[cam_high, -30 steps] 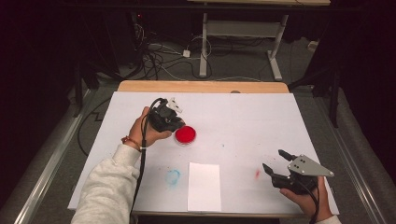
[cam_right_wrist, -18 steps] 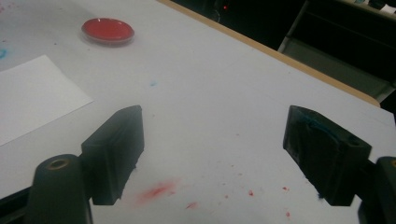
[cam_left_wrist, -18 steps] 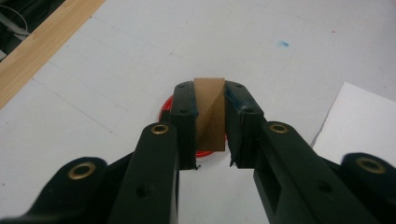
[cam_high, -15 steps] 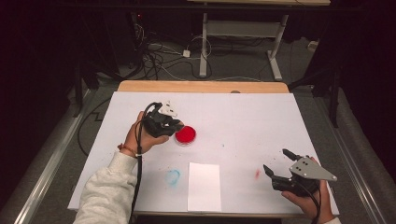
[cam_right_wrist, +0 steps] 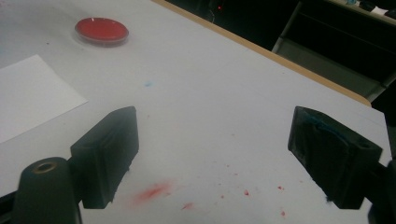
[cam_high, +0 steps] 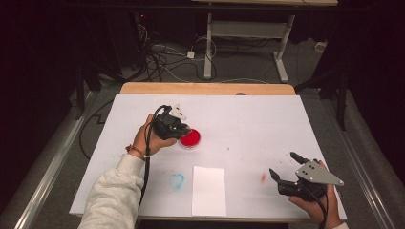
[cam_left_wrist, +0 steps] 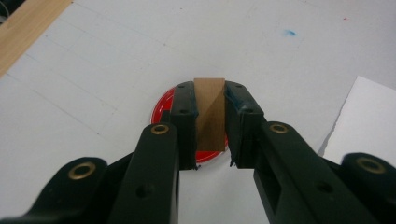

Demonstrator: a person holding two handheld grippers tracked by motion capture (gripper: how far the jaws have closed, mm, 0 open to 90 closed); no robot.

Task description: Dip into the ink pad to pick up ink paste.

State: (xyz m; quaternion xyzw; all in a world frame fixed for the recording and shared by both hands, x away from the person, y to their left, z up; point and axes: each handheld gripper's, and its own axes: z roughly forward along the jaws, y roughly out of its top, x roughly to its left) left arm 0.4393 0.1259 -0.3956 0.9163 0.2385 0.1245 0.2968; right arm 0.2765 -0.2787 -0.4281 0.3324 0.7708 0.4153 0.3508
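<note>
My left gripper (cam_high: pixel 183 130) hangs at the left edge of a round red dish (cam_high: pixel 192 139) on the white table cover. In the left gripper view its jaws are shut on a small brown wooden block (cam_left_wrist: pixel 210 109), held upright over the red dish (cam_left_wrist: pixel 163 106). My right gripper (cam_high: pixel 282 163) rests near the front right of the table. Its jaws have just been opening and now stand wide apart with nothing between them. The right gripper view shows its pads (cam_right_wrist: pixel 111 147) over a red smear (cam_right_wrist: pixel 154 190), with the red dish (cam_right_wrist: pixel 102 30) far off.
A white paper sheet (cam_high: pixel 208 190) lies at the front middle, with a blue ring-shaped smudge (cam_high: pixel 176 181) to its left and a red smudge (cam_high: pixel 263 178) to its right. A wooden table edge (cam_high: pixel 205 88) runs along the back. Cables and a desk frame lie on the floor beyond.
The right gripper's jaws have spread from nearly closed to wide apart. The left hand, with the block, has shifted only slightly beside the dish.
</note>
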